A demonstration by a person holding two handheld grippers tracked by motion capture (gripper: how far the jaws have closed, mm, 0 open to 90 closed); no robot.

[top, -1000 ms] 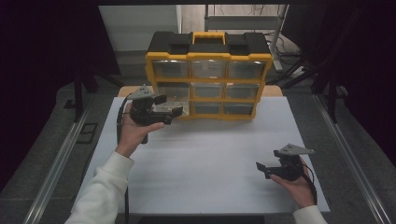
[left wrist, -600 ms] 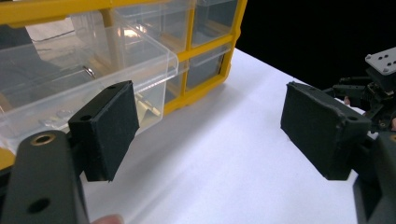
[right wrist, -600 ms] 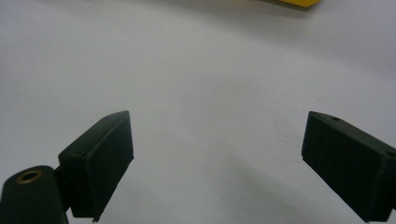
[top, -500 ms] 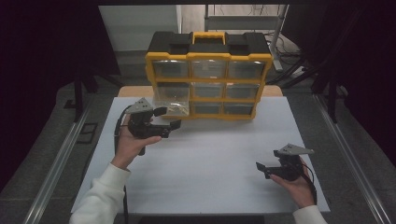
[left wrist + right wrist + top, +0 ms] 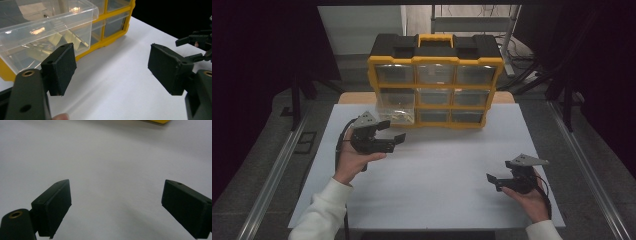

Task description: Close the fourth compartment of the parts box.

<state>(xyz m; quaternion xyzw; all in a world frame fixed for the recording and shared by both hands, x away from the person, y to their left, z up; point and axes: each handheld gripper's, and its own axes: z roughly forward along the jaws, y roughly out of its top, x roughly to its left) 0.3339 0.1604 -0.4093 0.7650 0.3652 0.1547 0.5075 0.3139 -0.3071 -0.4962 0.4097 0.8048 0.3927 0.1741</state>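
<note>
The drawer (image 5: 396,111) of the yellow organizer (image 5: 435,85) stands pulled out, just ahead of the left gripper (image 5: 388,134) and to the left of its jaws, which are wide apart and hold nothing. I judge the opening step is done; the next move probably calls for reaching into the drawer or closing it. The right gripper (image 5: 493,180) rests low over the bench (image 5: 442,170), jaws apart, empty. Since the earlier frame the left gripper has drawn back from the drawer, toward the person.
</note>
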